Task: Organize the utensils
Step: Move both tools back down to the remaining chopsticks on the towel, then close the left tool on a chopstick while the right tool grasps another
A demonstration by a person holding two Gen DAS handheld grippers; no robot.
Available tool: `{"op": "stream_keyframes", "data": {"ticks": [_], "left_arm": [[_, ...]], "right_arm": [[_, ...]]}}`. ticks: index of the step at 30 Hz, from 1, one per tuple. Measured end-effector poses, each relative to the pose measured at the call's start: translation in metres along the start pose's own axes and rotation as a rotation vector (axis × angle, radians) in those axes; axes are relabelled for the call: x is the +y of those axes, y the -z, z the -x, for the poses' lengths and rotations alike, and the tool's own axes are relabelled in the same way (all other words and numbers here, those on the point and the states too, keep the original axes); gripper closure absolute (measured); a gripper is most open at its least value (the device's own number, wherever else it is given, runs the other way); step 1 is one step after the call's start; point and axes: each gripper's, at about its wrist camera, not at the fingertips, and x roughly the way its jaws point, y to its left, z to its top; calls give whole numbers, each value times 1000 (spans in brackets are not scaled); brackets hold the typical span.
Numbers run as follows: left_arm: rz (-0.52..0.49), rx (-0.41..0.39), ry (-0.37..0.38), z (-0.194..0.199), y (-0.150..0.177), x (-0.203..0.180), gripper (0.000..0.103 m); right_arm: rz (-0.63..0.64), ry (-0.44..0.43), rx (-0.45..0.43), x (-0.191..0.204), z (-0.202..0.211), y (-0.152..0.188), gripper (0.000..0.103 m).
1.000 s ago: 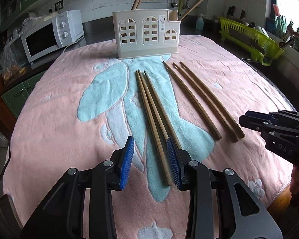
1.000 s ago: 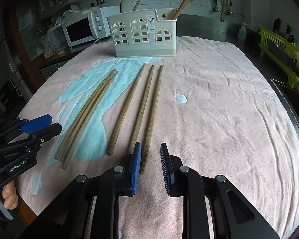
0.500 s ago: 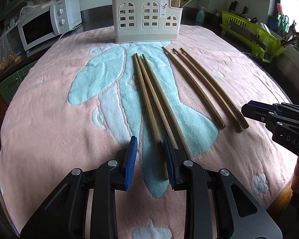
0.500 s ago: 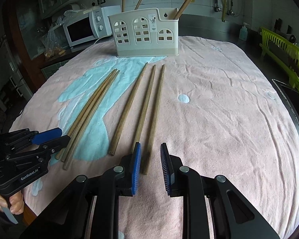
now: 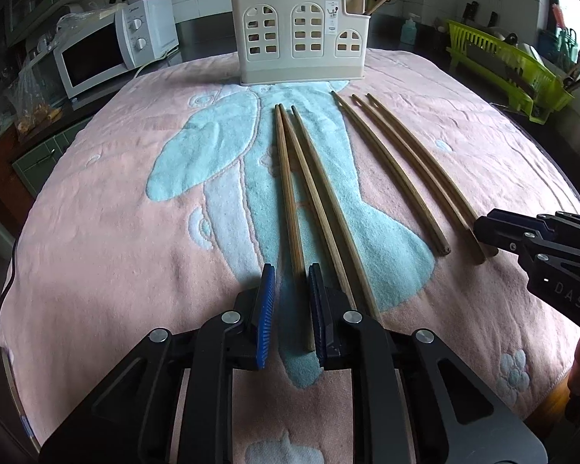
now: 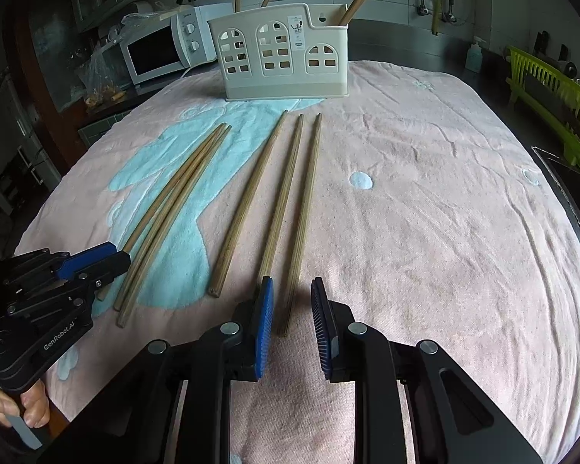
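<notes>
We have 6 long wooden chopsticks lying on the pink-and-blue terry towel [image 5: 96, 255] in 2 groups of 3, well short of the cream plastic utensil caddy with arched windows [image 5: 299, 44] at the far edge, which already holds a few sticks. Our left gripper [image 5: 292, 311] sits low with its blue pads apart around the near end of the leftmost chopstick [image 5: 288, 189]; our right gripper [image 6: 292, 315] straddles the rightmost chopstick [image 6: 303, 208], also parted, nothing clamped yet. We should close squarely on 1 stick each (the neighbours lie just beside), gripping slightly up from the tip so it doesn't pivot when lifted.
</notes>
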Motion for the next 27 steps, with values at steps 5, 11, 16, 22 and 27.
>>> {"op": "stream_keyframes", "data": {"ticks": [5,11,16,22,27], "left_arm": [[-5,8,0,-1,-1,-2,86],[-19,14,13,-1,-3,-2,88],[-5,10,54,2,-7,5,96],[28,-64,73,19,-15,20,98],[52,-159,95,39,-26,32,98]], "right_arm": [[30,42,-3,6,-4,-1,87],[72,93,-9,12,-5,0,95],[59,87,-39,8,7,-1,96],[57,78,-135,9,40,-14,96],[57,55,-230,11,68,-34,96]]}}
